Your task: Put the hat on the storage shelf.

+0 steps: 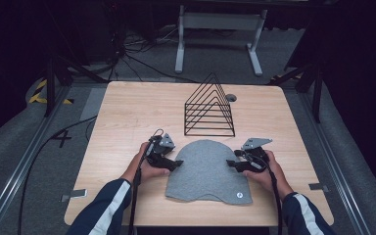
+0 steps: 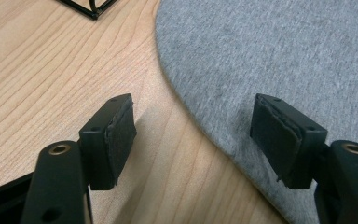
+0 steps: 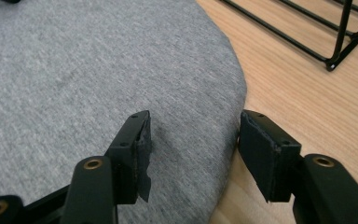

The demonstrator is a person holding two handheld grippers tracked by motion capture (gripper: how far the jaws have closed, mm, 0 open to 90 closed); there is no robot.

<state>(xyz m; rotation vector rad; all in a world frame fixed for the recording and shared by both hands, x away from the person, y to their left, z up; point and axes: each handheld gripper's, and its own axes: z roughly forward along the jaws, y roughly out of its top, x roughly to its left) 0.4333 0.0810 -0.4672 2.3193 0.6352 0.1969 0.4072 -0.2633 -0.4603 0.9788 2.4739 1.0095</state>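
A grey knit beanie point(image 1: 207, 171) lies flat on the wooden table point(image 1: 127, 112), with a small round white tag near its lower right hem. My left gripper point(image 1: 178, 163) is at the beanie's left edge, jaws open. In the left gripper view the beanie's edge point(image 2: 242, 93) runs between the open jaws point(image 2: 193, 137), and the pads do not press on it. My right gripper point(image 1: 229, 165) is at the beanie's right edge, also open. In the right gripper view the cloth edge point(image 3: 205, 116) lies between its jaws point(image 3: 193, 149), untouched by the pads.
A black wire rack point(image 1: 209, 107) of triangular dividers stands just behind the beanie; its corners show in the gripper views point(image 2: 93, 9) point(image 3: 335, 42). A round cable hole point(image 1: 230, 97) sits at the table's back. A white frame leg point(image 1: 178, 44) stands on the floor beyond.
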